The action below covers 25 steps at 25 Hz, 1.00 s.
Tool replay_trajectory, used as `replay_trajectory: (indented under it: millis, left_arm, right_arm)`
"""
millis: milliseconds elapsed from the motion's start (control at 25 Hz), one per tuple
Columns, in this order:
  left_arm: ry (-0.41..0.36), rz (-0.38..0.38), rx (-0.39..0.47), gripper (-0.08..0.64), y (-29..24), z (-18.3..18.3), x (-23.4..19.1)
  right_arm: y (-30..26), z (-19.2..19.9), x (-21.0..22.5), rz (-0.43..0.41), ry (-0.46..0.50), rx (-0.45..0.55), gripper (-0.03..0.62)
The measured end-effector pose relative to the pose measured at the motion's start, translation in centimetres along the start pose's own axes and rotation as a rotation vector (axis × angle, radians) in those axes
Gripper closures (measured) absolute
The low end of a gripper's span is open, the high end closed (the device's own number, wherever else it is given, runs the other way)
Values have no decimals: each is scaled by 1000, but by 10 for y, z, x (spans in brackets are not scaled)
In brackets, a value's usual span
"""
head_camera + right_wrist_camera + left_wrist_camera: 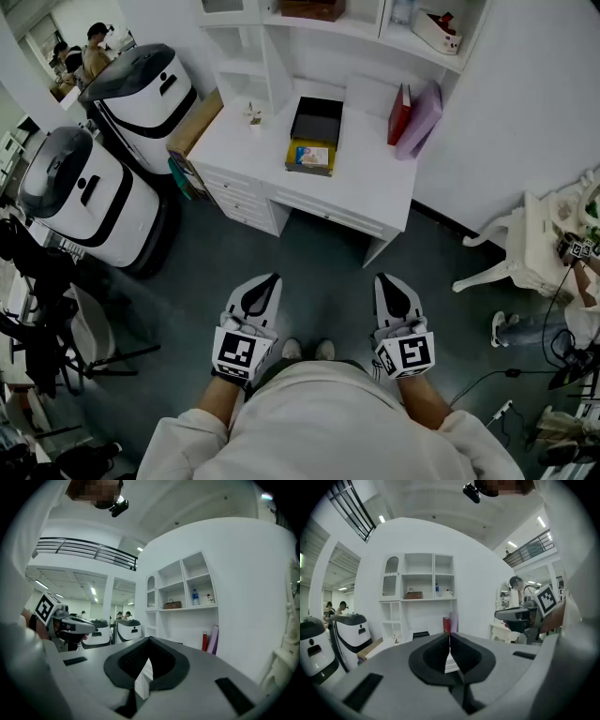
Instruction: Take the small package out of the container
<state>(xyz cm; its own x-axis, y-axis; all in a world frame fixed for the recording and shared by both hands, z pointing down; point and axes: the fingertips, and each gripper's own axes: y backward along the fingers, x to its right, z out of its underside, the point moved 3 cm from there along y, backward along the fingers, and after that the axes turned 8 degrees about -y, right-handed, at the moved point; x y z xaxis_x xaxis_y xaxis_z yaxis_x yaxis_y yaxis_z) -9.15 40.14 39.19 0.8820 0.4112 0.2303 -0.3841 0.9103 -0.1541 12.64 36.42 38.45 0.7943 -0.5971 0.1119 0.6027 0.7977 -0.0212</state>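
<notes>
On the white desk, yellow package adjoins black container

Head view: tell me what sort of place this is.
Probably a staged home-office corner inside a large lab or workshop hall. A white desk and shelf unit suggest a study, but two big white machines are parked beside them, and the gripper views show a mezzanine railing overhead.

A white desk with shelves stands against white walls on dark floor.
</notes>
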Motion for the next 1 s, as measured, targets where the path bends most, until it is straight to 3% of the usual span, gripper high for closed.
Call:
replay_trajectory:
  millis: [680, 1000]
  left_arm:
    - [-3, -28, -24, 548, -6, -2, 6]
    - [14, -78, -39, 548, -11, 6, 13]
  right_arm:
    - [1, 6, 9, -30, -35, 8, 568]
    - [2, 22, 25, -53, -29, -20, 568]
